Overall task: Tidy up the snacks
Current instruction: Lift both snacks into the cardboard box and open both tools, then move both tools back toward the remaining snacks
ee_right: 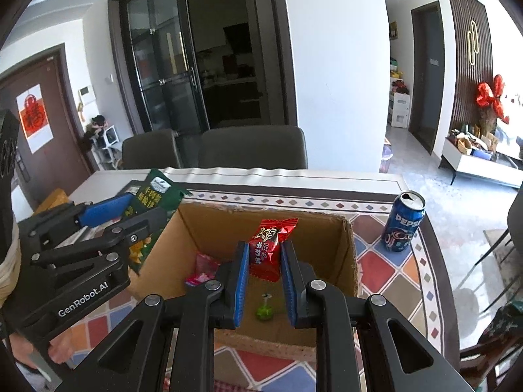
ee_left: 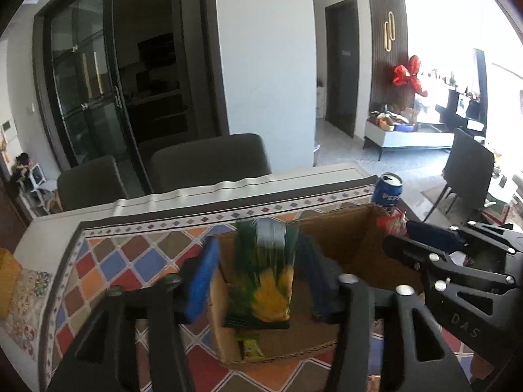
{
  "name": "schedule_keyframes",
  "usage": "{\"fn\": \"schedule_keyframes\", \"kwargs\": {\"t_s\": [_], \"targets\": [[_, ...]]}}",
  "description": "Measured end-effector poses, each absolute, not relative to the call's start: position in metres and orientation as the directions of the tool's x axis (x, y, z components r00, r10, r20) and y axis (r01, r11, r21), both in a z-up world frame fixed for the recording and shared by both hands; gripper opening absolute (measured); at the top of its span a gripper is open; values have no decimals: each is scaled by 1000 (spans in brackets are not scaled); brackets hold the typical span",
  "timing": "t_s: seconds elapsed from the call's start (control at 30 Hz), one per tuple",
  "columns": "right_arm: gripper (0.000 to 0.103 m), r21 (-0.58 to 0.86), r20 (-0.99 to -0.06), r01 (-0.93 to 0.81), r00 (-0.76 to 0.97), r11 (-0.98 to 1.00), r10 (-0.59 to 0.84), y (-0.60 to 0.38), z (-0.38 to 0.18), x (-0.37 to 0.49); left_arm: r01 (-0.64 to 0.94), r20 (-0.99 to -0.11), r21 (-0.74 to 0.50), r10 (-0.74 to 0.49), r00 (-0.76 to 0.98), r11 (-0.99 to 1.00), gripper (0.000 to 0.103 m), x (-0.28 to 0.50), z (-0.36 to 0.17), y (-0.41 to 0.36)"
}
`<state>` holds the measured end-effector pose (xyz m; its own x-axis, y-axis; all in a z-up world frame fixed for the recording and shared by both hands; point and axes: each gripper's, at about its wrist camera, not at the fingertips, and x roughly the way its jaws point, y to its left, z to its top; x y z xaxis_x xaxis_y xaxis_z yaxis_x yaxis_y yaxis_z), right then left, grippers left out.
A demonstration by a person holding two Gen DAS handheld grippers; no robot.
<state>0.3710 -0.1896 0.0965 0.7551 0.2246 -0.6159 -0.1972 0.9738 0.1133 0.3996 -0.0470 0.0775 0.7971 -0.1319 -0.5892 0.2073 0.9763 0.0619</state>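
Over the cardboard box, my right gripper clamped the light, crinkly red candy packet by its lower end, while my left gripper's jaws stood apart around the slippery, falling green bag.

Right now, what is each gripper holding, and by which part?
Right gripper: red candy packet, by its lower end. Left gripper: green snack bag sits between open jaws, apparently released.
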Motion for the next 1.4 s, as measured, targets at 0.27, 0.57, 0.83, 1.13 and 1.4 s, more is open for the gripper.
{"fn": "schedule_keyframes", "kwargs": {"t_s": [0.27, 0.57, 0.83, 1.13, 1.4], "targets": [[45, 99, -604, -173, 772, 980, 197, -191, 99, 348, 189, -576, 88, -105, 811, 978, 66, 362, 83, -38], [45, 122, -573, -208, 784, 971, 240, -189, 109, 298, 215, -563, 42, -155, 812, 976, 69, 307, 89, -27], [45, 123, -545, -233, 796, 965, 262, -184, 112, 259, 218, -564, -1, -180, 806, 976, 69, 268, 87, -17], [45, 153, -577, -250, 763, 956, 292, -183, 92, 229, 224, -577, -7, -187, 795, 975, 70, 231, 71, -15], [45, 182, -624, -243, 721, 953, 303, -187, 70, 212, 231, -625, -22, -194, 756, 973, 71, 212, 50, -17]]}}
